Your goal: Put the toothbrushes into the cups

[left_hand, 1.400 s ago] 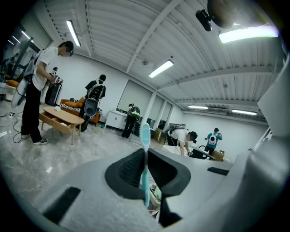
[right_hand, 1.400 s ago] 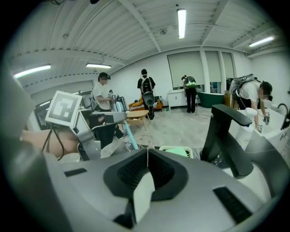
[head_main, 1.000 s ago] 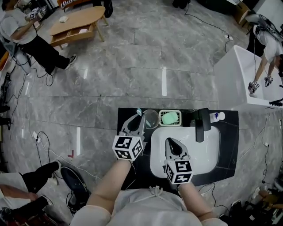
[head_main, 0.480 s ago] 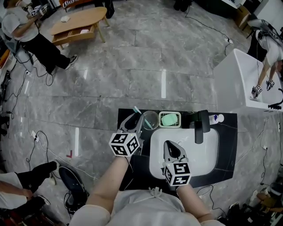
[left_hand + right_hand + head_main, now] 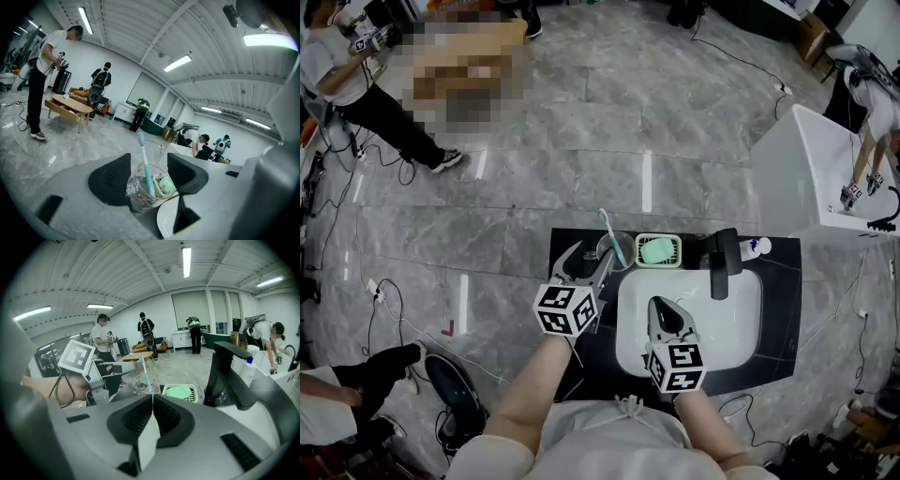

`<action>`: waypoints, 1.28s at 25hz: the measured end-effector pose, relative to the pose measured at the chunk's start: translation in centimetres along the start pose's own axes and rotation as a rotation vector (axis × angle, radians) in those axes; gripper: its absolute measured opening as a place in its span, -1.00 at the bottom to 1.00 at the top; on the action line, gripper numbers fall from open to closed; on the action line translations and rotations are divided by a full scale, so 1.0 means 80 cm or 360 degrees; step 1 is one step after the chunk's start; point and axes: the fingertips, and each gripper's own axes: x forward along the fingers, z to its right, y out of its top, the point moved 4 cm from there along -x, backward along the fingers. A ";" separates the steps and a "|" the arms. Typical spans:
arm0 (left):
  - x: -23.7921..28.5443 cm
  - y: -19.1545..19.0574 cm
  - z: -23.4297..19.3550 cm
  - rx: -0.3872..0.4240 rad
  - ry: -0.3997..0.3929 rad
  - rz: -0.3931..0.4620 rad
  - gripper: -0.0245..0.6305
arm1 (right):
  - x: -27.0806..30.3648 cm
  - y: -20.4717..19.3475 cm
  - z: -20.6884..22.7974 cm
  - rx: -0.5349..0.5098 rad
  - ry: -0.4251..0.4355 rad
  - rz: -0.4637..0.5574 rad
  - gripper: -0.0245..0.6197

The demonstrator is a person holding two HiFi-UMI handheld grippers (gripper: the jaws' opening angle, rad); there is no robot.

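Black countertop [image 5: 782, 309], clear cup [image 5: 135, 193] with teal toothbrush [image 5: 146, 164] upright inside

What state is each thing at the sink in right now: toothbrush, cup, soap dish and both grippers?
toothbrush: standing in the cup, head up, leaning.
cup: upright on the counter, holding the toothbrush.
left gripper: open, jaws have just been opening; cup between them, not pressed.
right gripper: shut, empty, over the sink.
soap dish: holds a green soap.
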 end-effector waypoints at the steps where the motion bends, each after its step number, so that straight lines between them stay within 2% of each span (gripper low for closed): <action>1: -0.005 0.002 0.006 0.0021 -0.0002 0.0003 -0.22 | -0.004 0.000 0.000 -0.0002 0.0001 0.0008 -0.84; 4: -0.025 0.013 0.028 0.0125 0.0002 0.0038 -0.24 | -0.017 0.005 0.001 -0.0017 0.0005 0.0042 -0.84; 8: -0.062 0.029 0.059 0.0235 0.0058 0.0121 -0.76 | -0.037 0.015 -0.001 -0.0049 0.0028 0.0102 -0.84; 10: -0.079 0.035 0.074 0.0283 0.0089 0.0152 -0.83 | -0.048 0.019 -0.003 -0.0077 0.0045 0.0131 -0.84; 18: -0.147 0.053 0.131 0.0292 0.0171 0.0234 -0.87 | -0.095 0.042 -0.003 -0.0166 0.0130 0.0304 -0.84; 24: -0.194 0.032 0.177 0.0376 0.0166 0.0241 -0.87 | -0.128 0.047 -0.001 -0.0211 0.0165 0.0424 -0.84; 32: -0.214 0.028 0.198 0.0417 0.0176 0.0255 -0.87 | -0.159 0.061 -0.015 -0.0322 0.0217 0.0506 -0.84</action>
